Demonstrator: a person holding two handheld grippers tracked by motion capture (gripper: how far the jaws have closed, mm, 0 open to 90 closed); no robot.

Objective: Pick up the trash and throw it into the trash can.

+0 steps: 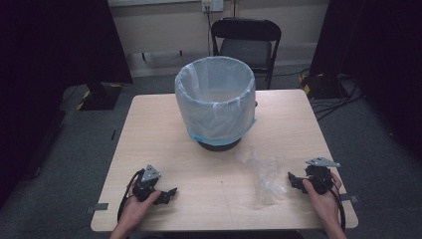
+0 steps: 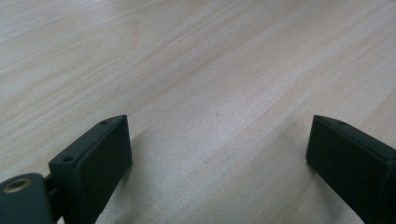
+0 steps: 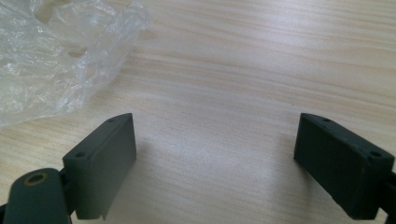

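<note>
A round bin lined with a pale blue plastic bag stands at the table's back middle. A crumpled clear plastic bag lies on the wood near the front right; it also shows at the upper left of the right gripper view as clear plastic. My right gripper rests on the table just right of that plastic, jaws wide apart and empty. My left gripper sits at the front left, pointing right, open over bare wood.
The light wooden table has its front edge close behind both hands. A black folding chair stands beyond the table's far side. Dark curtains hang at both sides, and cables lie on the grey floor at right.
</note>
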